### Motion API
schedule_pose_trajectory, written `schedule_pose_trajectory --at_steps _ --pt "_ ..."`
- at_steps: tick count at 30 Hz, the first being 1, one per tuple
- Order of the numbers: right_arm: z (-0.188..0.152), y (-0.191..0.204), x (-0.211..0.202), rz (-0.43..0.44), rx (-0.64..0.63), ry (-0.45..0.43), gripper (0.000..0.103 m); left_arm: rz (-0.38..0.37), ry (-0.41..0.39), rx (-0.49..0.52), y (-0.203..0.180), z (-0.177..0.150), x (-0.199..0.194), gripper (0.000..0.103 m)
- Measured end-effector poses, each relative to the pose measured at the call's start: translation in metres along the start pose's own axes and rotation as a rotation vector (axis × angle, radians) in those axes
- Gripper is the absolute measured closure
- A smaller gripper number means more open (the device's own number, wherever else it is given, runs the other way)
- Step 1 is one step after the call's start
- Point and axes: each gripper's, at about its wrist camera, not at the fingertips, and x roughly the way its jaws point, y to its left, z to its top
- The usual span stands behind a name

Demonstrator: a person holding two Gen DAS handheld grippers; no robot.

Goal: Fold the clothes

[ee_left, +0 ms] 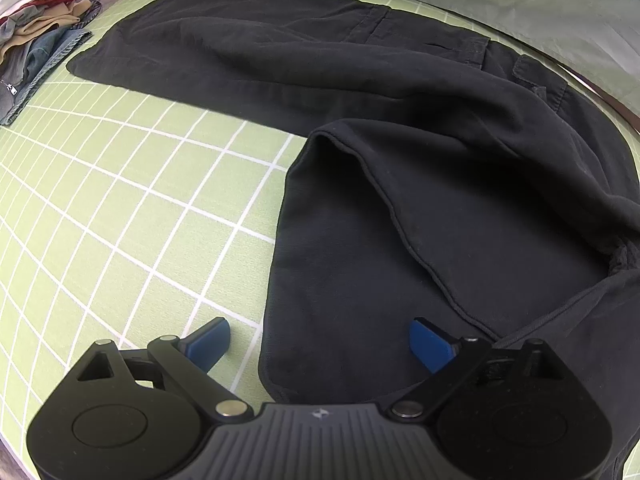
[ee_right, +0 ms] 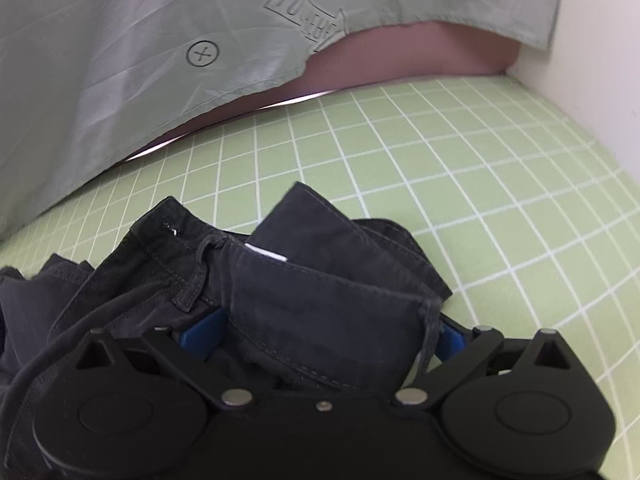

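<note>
- I'm seeing dark navy trousers (ee_left: pixel 320 64), soft woven cotton, lying on the green grid-lined tabletop (ee_left: pixel 120 200); one leg is stretching flat across the far side, the other is doubling back toward me.
- Left hand-held gripper (ee_left: pixel 320 340) is hovering released, blue pads spread wide, straddling the near hem edge.
- Right hand-held gripper (ee_right: pixel 324 334) is sitting around the bunched, stitched waistband (ee_right: pixel 320 292); cloth is hiding the pads, so I can't tell if it's clenched.
- A crumpled clothes pile (ee_left: pixel 36 40) is sitting at far left.
</note>
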Motion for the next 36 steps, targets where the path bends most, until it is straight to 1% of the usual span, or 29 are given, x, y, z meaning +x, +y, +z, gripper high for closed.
schedule_pose_trajectory --at_steps 9,10,11,12,13,14,15,16,17,19,20,22,24,29,31,33,34,35,36 --pt "-0.003 0.002 -0.001 -0.003 0.001 -0.018 0.0 -0.005 -0.002 0.012 -0.008 0.004 -0.004 0.018" --pt "-0.003 0.001 0.0 -0.002 -0.001 -0.015 0.0 -0.008 -0.006 0.021 -0.008 0.004 -0.005 0.022" --pt "-0.002 0.001 0.0 0.005 -0.002 -0.013 0.0 -0.011 -0.01 0.029 -0.009 0.005 -0.006 0.03" --pt "-0.001 0.0 -0.001 0.019 -0.006 -0.012 0.005 -0.014 -0.014 0.036 -0.009 0.005 -0.008 0.036" --pt "-0.001 0.0 -0.002 0.039 -0.011 -0.012 0.015 -0.015 -0.017 0.036 -0.007 0.006 -0.009 0.049" --pt "-0.001 0.001 -0.004 0.053 -0.019 -0.011 0.021 -0.017 -0.019 0.036 -0.006 0.007 -0.011 0.059" --pt "-0.001 0.002 -0.006 0.061 -0.027 -0.01 0.03 -0.021 -0.018 0.032 -0.004 0.008 -0.011 0.063" --pt "-0.001 0.002 -0.009 0.069 -0.036 -0.008 0.037 -0.026 -0.016 0.028 -0.002 0.008 -0.01 0.072" --pt "-0.001 0.003 -0.011 0.076 -0.045 -0.007 0.041 -0.03 -0.015 0.024 0.0 0.009 -0.01 0.079" --pt "-0.001 0.004 -0.014 0.087 -0.064 -0.006 0.052 -0.039 -0.012 0.015 0.004 0.009 -0.01 0.087" --pt "-0.002 0.005 -0.016 0.087 -0.074 -0.007 0.054 -0.044 -0.01 0.011 0.006 0.01 -0.01 0.091" --pt "-0.005 0.007 -0.02 0.085 -0.09 -0.011 0.06 -0.053 -0.007 0.003 0.01 0.011 -0.009 0.093" --pt "-0.009 0.008 -0.023 0.08 -0.084 -0.019 0.063 -0.061 -0.004 -0.003 0.014 0.011 -0.009 0.093" --pt "-0.014 0.006 -0.024 0.073 -0.03 -0.038 0.064 -0.06 -0.003 0.028 0.022 0.007 -0.007 0.092" --pt "-0.014 0.006 -0.024 0.071 -0.034 -0.042 0.064 -0.057 -0.01 0.055 0.022 0.007 -0.007 0.09" --pt "-0.015 0.006 -0.024 0.074 -0.034 -0.046 0.064 -0.073 -0.017 0.075 0.019 0.004 -0.008 0.083" --pt "-0.015 0.006 -0.024 0.075 -0.033 -0.048 0.064 -0.089 -0.02 0.08 0.016 0.001 -0.009 0.07" --pt "-0.016 0.005 -0.023 0.077 -0.032 -0.05 0.064 -0.116 -0.021 0.084 0.016 0.0 -0.009 0.055" --pt "-0.016 0.005 -0.023 0.078 -0.031 -0.052 0.064 -0.132 -0.022 0.086 0.015 0.0 -0.008 0.05"
